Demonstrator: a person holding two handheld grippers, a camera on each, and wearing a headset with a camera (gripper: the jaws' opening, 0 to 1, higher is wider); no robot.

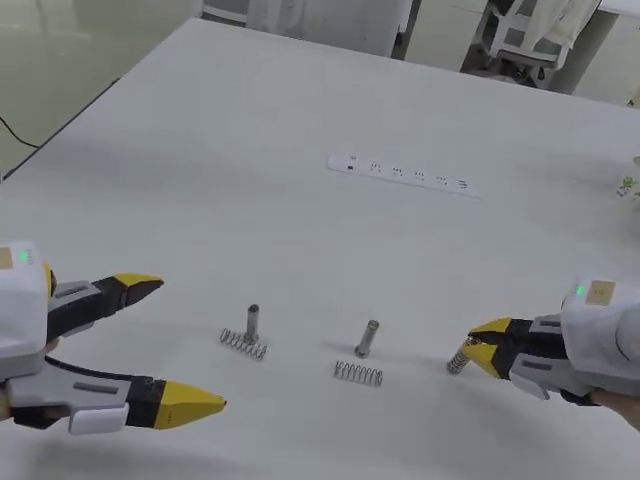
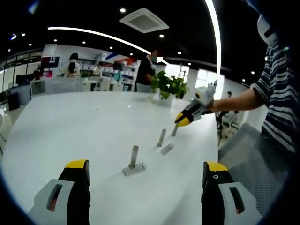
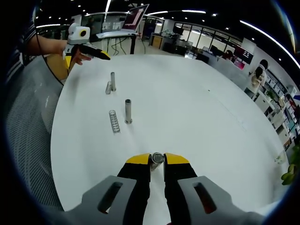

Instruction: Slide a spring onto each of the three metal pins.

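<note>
Two metal pins stand upright on the white table, the left pin (image 1: 253,322) (image 2: 134,155) (image 3: 113,80) and the middle pin (image 1: 368,338) (image 2: 161,137) (image 3: 128,111). A loose spring (image 1: 244,344) (image 2: 134,168) (image 3: 108,87) lies at the left pin's foot. Another spring (image 1: 358,373) (image 2: 167,148) (image 3: 113,121) lies in front of the middle pin. My right gripper (image 1: 480,342) (image 3: 157,159) (image 2: 183,121) is shut on a third spring (image 1: 459,358) (image 3: 157,158), which stands slightly tilted, seemingly around the third pin (image 2: 174,130). My left gripper (image 1: 175,345) (image 2: 145,169) (image 3: 86,49) is wide open and holds nothing, left of the left pin.
A white power strip (image 1: 400,172) lies further back on the table (image 1: 300,150). Chairs stand beyond the far edge. A potted plant (image 2: 168,84) sits at one table end. The near table edge is close to both grippers.
</note>
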